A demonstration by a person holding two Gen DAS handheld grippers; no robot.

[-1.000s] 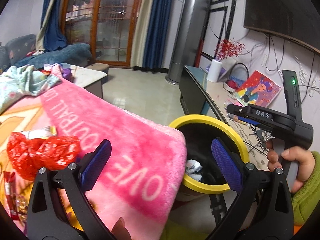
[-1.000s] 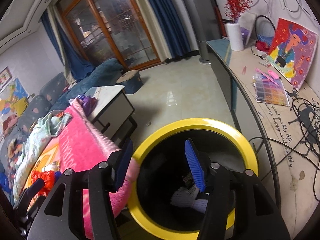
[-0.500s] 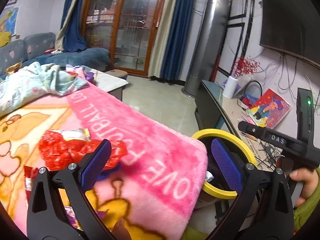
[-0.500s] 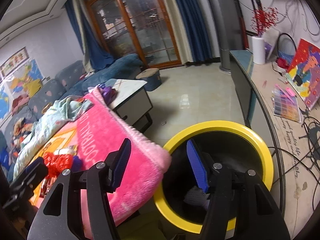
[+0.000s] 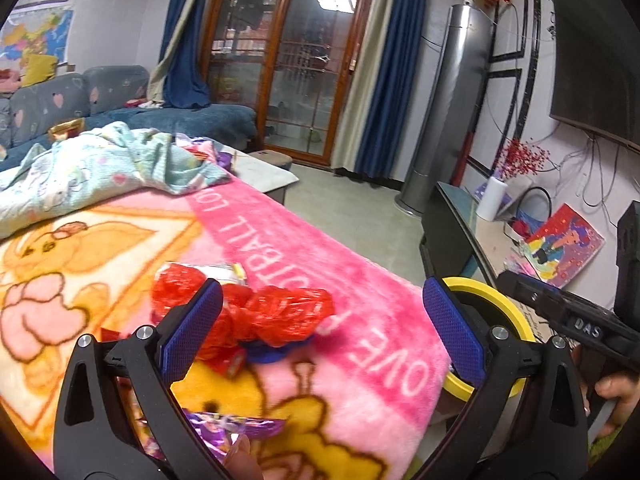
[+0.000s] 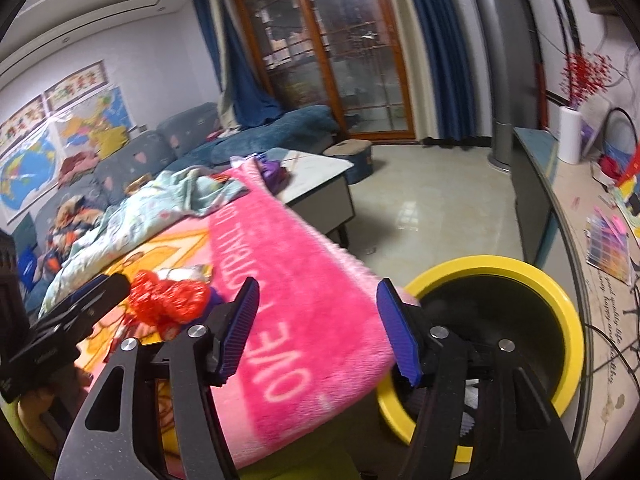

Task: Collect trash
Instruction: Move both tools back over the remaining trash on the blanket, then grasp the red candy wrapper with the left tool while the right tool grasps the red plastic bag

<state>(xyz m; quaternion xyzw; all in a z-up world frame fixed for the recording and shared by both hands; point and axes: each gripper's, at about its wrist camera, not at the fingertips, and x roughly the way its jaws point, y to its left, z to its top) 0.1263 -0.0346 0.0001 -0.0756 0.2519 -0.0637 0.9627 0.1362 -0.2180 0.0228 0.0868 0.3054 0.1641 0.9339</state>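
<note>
A crumpled red plastic bag [image 5: 256, 312] lies on the pink blanket [image 5: 360, 292], with a blue scrap [image 5: 266, 354] under it and a yellowish wrapper [image 5: 224, 270] behind. A purple foil wrapper [image 5: 232, 430] lies nearer. My left gripper [image 5: 320, 330] is open above the blanket, its left pad in front of the red bag. The yellow-rimmed black bin [image 6: 556, 300] stands beside the blanket's edge. My right gripper [image 6: 318, 334] hangs between blanket and bin, its jaws opening with nothing between them. The red bag [image 6: 168, 300] shows left of it. A hand [image 5: 616, 396] holds the right gripper's handle.
A light blue quilt [image 5: 104, 172] is heaped at the blanket's far end, with a grey sofa [image 5: 80, 96] behind. A low table [image 6: 320, 184] and tiled floor [image 6: 420, 208] lie beyond. A long cabinet [image 6: 568, 216] with a painting, paper roll and cables runs along the right wall.
Both grippers have swung left, away from the bin and over the blanket. The red bag now sits closer to the left gripper's pads. The right jaws stand wider.
</note>
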